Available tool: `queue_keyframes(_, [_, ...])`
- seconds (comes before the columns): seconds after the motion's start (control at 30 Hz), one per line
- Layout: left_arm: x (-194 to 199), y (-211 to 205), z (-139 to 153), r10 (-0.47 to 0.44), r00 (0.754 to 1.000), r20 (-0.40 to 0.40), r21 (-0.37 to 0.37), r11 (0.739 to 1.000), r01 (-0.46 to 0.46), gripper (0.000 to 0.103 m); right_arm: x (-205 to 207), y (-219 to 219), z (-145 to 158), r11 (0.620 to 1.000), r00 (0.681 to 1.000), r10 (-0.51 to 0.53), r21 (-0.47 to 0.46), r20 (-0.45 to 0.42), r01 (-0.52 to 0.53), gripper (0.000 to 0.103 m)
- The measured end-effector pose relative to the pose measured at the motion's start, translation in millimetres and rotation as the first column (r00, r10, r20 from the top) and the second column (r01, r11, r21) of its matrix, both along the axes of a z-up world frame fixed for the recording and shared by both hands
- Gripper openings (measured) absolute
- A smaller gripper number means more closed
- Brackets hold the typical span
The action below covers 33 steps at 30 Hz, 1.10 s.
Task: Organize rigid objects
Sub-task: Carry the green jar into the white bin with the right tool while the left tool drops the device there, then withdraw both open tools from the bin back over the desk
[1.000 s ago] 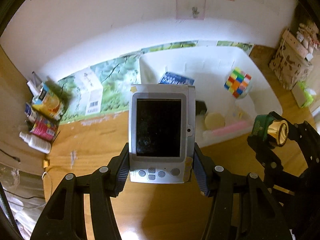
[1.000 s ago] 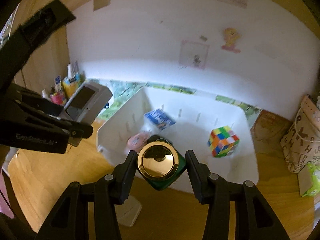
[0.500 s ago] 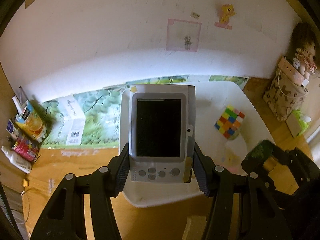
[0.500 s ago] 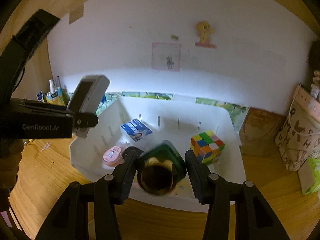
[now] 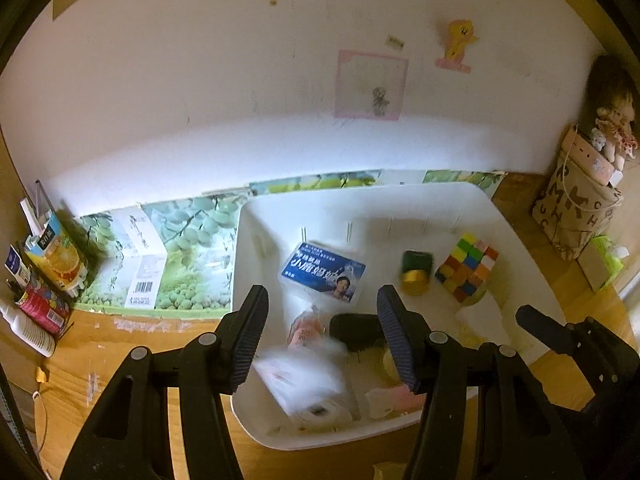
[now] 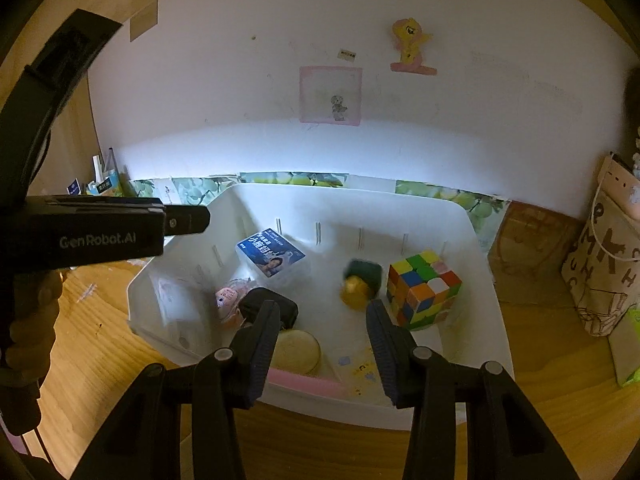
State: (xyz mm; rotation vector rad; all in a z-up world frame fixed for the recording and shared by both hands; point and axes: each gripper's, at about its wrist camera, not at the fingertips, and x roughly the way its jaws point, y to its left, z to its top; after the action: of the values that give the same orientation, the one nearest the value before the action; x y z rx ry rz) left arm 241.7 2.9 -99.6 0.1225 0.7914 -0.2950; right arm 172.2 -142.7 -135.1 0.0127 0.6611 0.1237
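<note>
Left gripper [image 5: 318, 334] and right gripper [image 6: 323, 342], fingers apart, empty.

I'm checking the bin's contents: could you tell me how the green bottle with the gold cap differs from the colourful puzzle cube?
The green bottle lies tipped over and blurred; the puzzle cube sits still. The bottle is smaller and green and gold, the cube larger and many-coloured. Both are in the white bin, side by side.

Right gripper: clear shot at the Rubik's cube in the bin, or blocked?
Probably yes. The right gripper is open and empty above the white bin. The Rubik's cube stands uncovered just beyond its right finger; only the green gold-capped bottle lies close beside it.
</note>
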Motion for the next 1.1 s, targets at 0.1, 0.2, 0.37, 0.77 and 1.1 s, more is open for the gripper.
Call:
queue_keyframes(0.1, [-4, -2, 3, -0.014, 1.0, 0.007, 0.004, 1.0, 0.014, 0.061, 0, 0, 1, 1.0, 1.0, -0.003, -0.002, -0.001, 0.003, 0.046])
queue_keyframes(0.2, [-8, -2, 8, -0.018, 1.0, 0.022, 0.01, 1.0, 0.018, 0.061, -2, 2, 4, 1.0, 1.0, -0.002, -0.006, 0.004, 0.002, 0.046])
queue_keyframes(0.37, [-19, 2, 19, -0.018, 0.999, 0.047, 0.016, 1.0, 0.018, 0.062, -9, 5, 13, 1.0, 1.0, 0.005, -0.017, 0.023, -0.005, 0.046])
queue_keyframes(0.77, [-66, 19, 61, 0.003, 0.987, 0.16, 0.029, 1.0, -0.007, 0.078, -41, 16, 48, 0.999, 0.993, 0.033, -0.03, 0.11, -0.03, 0.065])
queue_keyframes(1.1, [-105, 42, 76, 0.047, 0.98, 0.192, 0.032, 0.998, -0.054, 0.084, -73, 23, 72, 0.999, 0.989, 0.031, -0.032, 0.147, -0.027, 0.081])
